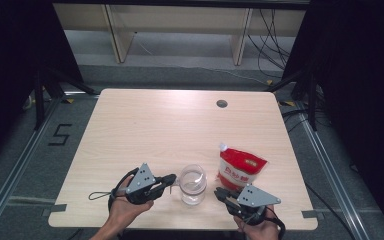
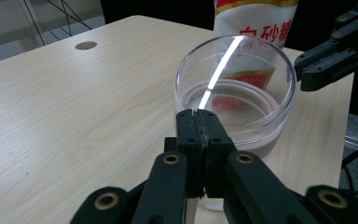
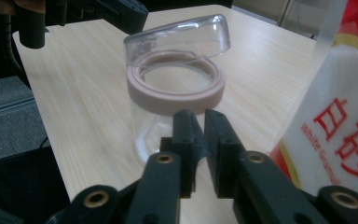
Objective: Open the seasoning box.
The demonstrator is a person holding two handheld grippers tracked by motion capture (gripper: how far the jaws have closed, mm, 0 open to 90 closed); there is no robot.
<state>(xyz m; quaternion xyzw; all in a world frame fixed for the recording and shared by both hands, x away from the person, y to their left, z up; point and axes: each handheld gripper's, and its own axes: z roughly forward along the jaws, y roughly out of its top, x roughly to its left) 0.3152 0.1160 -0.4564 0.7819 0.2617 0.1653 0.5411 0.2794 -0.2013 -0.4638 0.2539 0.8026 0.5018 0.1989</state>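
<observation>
While the left gripper (image 1: 169, 180) pinches the jar lid (image 2: 235, 77) open, keep it steady; the right gripper (image 1: 221, 194) waits nearly closed, empty.

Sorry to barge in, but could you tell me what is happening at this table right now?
A person holds a gripper in each hand on either side of a clear plastic jar with a pink rim and a hinged clear lid standing open. The left gripper has its fingers closed at the lid's edge. The right gripper waits nearly closed beside a red-and-white bag of sugar.
</observation>
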